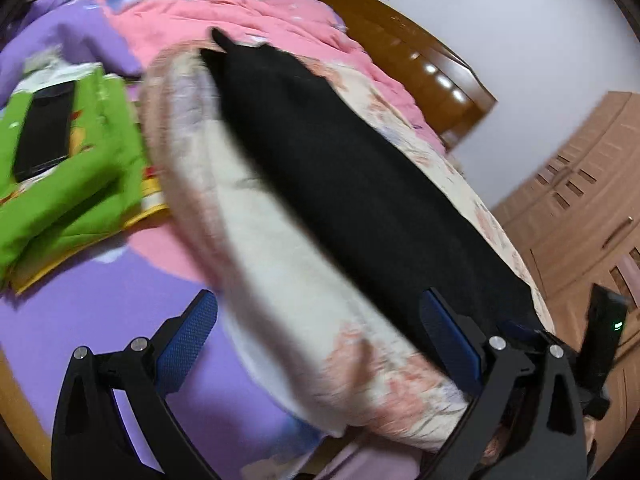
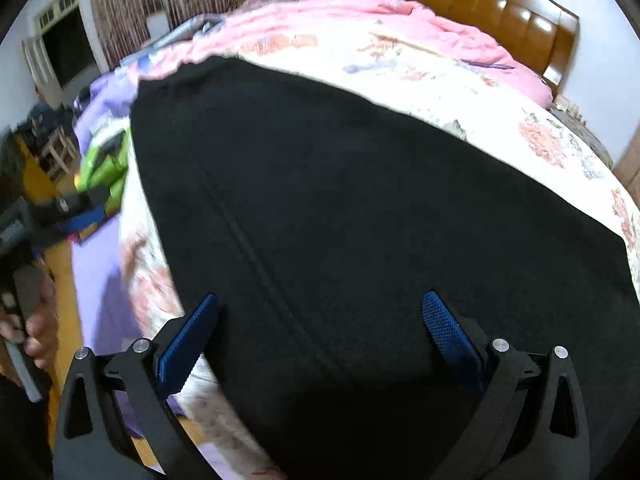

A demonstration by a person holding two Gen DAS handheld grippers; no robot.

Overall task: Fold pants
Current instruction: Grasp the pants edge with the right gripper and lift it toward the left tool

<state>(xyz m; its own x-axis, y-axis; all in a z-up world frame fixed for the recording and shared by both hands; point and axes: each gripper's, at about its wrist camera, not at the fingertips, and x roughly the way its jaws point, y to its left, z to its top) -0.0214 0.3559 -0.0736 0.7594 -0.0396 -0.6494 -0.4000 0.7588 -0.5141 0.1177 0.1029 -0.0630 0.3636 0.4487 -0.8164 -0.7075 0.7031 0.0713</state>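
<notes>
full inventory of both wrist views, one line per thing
pants: 1, black, spread flat on the floral quilt
floral quilt: 1, cream with pink flowers, on the bed under the pants
pink quilt: 1, pink, bunched near the headboard
sheet: 1, purple and pink, on the bed
green bag: 1, green, on the sheet
dark flat object: 1, black, on the green bag
headboard: 1, brown wood
wardrobe: 1, light brown
left gripper: 1, black, blue pads, open
right gripper: 1, black, blue pads, open over the pants
hand: 1, on the left gripper's handle

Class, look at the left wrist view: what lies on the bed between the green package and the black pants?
A strip of cream floral quilt lies between the green package and the black pants; the left wrist view shows it plainly.
</notes>
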